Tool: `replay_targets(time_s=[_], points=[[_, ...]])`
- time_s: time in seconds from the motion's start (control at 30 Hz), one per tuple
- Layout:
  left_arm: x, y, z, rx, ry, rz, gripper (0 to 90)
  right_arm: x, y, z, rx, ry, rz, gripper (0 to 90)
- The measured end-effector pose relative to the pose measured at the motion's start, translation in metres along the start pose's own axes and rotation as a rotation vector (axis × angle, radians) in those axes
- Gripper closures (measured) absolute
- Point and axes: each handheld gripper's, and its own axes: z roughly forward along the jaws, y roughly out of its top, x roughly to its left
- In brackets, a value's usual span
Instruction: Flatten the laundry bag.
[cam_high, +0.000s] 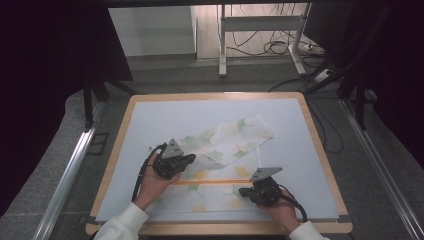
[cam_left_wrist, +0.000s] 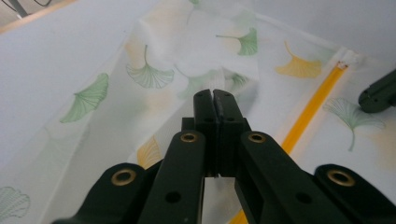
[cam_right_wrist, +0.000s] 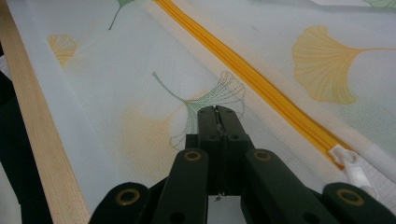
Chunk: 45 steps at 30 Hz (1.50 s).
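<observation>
High view – left tool (cam_high: 186, 159) tips buried in cloth (cam_high: 235, 140).

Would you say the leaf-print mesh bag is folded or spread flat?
Partly folded: the mesh bag's far portion is turned diagonally across it.

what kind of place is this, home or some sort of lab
Probably a lab or recording workspace, not a home: a wood-edged work table on bare grey floor, loose cables by a metal desk frame, dark curtains, and a leaf-print zip bag laid out for handling.
</observation>
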Motion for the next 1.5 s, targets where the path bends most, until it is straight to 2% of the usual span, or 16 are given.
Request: replay_targets(time_s=[0.23,0.33,0.4,0.63,0.77,0.8,0.93,0.97,1.23,1.37,1.5], points=[[0.021,0.0,-0.003,-0.016,0.044,-0.041,90.0,0.0,0.0,0.0,-0.002,-0.004,-0.001,89.3],[0.027,-0.001,-0.001,-0.017,0.051,-0.048,90.0,0.0,0.0,0.0,-0.002,-0.003,0.0,89.2],[0.032,0.001,0.004,-0.012,0.074,-0.032,90.0,0.0,0.0,0.0,-0.004,-0.004,-0.003,89.3],[0.048,0.009,0.012,-0.007,0.086,-0.031,90.0,0.0,0.0,0.0,-0.005,-0.006,-0.001,89.3],[0.059,0.009,0.012,-0.015,0.088,-0.057,90.0,0.0,0.0,0.0,-0.006,-0.006,-0.002,89.2],[0.065,0.008,0.012,-0.017,0.086,-0.075,90.0,-0.001,0.0,0.0,-0.006,-0.003,-0.001,89.2],[0.072,0.008,0.013,-0.012,0.086,-0.085,90.0,-0.001,0.0,0.0,-0.007,-0.004,-0.001,89.2],[0.076,0.008,0.015,-0.013,0.081,-0.098,90.0,-0.001,0.0,0.0,-0.007,-0.004,0.002,89.3],[0.086,0.011,0.034,0.025,0.084,-0.081,90.0,-0.002,0.0,0.0,-0.009,0.002,0.005,89.3],[0.092,0.017,0.038,0.019,0.091,-0.086,90.0,-0.002,0.0,0.0,-0.009,0.002,0.004,89.3],[0.103,0.019,0.035,0.008,0.09,-0.117,90.0,-0.002,0.0,0.0,-0.01,0.004,0.005,89.3]])
